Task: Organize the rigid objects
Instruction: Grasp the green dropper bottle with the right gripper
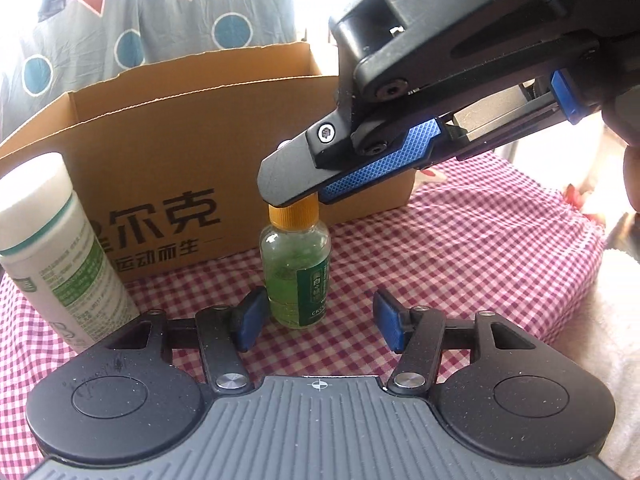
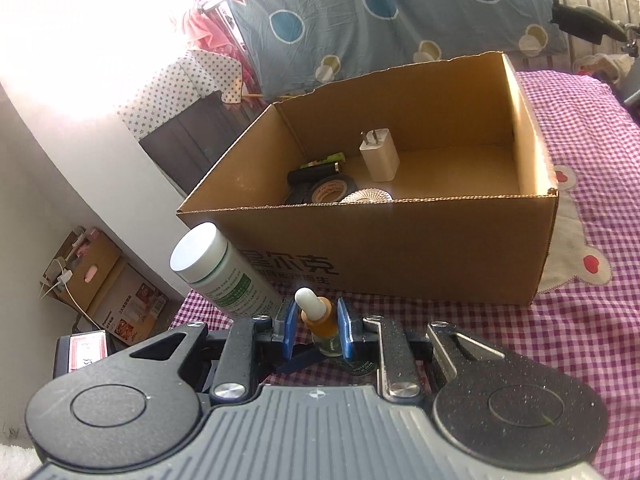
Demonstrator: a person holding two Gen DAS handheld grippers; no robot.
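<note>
R gripper [image 2: 318, 330]: clamped on dropper bottle [image 2: 320, 322] at its orange collar; blue pads either side, white bulb sticking up betw. them. From L cam it comes in from upper right, tips over the cap.
L gripper [image 1: 320, 320]: jaws apart, nothing gripped; the bottle stands upright just ahead, betw. the pads but not touching either.
Bottle: small clear glass, green liquid, green label, orange cap; bottom on the checked cloth [image 1: 460, 248], just in front of the box [image 2: 400, 248].
White bottle [image 1: 56, 248]: taller, green/white label, white cap; left of the dropper bottle, near the box front; touching it or not, can't tell.
Box: open-top cardboard, black print on front. Inside: white charger [image 2: 379, 155], black tape roll [image 2: 326, 192], dark cylinder [image 2: 314, 174], green item [image 2: 326, 159] behind it, round patterned thing [image 2: 366, 197] at near wall.
Bkgd: grey fabric w/ blue dots [image 2: 360, 20].
</note>
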